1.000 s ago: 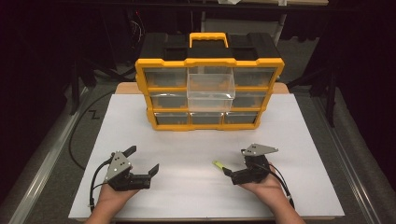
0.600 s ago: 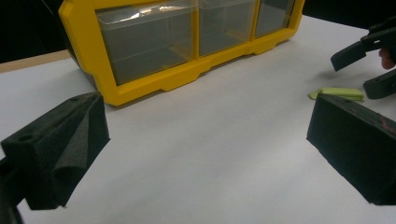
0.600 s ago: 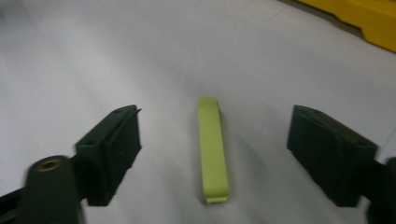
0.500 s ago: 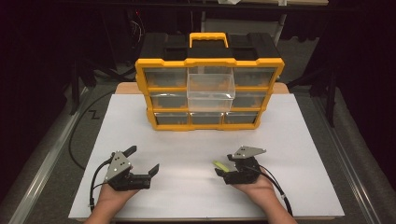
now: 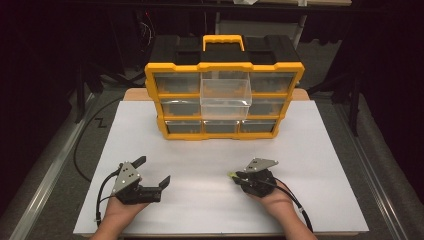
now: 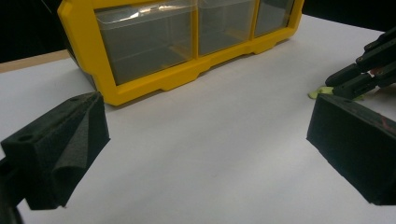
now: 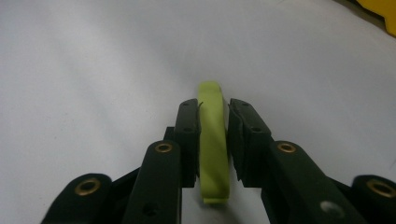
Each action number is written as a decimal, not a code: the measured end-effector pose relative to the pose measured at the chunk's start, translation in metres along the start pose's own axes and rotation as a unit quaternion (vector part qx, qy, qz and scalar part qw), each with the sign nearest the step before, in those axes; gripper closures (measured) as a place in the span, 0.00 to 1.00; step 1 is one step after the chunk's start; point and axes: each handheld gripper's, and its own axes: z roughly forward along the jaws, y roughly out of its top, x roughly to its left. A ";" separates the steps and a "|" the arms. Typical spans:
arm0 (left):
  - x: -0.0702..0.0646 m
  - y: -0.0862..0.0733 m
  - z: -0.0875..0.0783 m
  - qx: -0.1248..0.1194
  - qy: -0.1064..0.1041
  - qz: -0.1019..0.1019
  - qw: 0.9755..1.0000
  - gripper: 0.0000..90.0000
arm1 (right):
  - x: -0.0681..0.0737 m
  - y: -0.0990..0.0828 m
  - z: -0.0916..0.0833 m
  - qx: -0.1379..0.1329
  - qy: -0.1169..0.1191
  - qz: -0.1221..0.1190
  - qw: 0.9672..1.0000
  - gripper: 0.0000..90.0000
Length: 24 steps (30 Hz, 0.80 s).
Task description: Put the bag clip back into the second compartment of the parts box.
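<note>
A short yellow-green strip [image 7: 212, 154] lies on the white board between the jaws of my right gripper [image 7: 212, 109]. Those jaws have just been closing and now stand against both sides of the strip. From above, the right gripper [image 5: 236, 176] rests low on the board at the front right, with the strip's tip [image 5: 231, 175] poking out to the left. My left gripper [image 5: 154, 170] sits at the front left, open and with nothing between its pads. The left gripper view looks through its wide-open jaws [image 6: 205, 116] across to the strip [image 6: 322, 91] and the right gripper [image 6: 359, 77].
A yellow and black drawer organizer [image 5: 225, 66] stands at the back of the white board [image 5: 320, 150]. Its clear middle drawer [image 5: 225, 95] is pulled partly out. Its front also shows in the left gripper view [image 6: 154, 84]. Dark floor and a cable flank the table.
The right gripper's jaws have come together onto the yellow-green strip, and the hand has shifted slightly left and down. The left gripper has stayed where it was.
</note>
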 end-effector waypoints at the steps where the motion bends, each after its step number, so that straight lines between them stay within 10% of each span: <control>1: 0.000 0.000 0.000 0.001 -0.001 0.000 1.000 0.00 | 0.000 0.000 0.000 0.000 0.000 0.000 1.000 0.86; 24: 0.001 -0.001 0.001 0.011 0.008 -0.001 1.000 0.00 | -0.008 0.004 -0.018 -0.016 0.016 0.002 1.000 0.89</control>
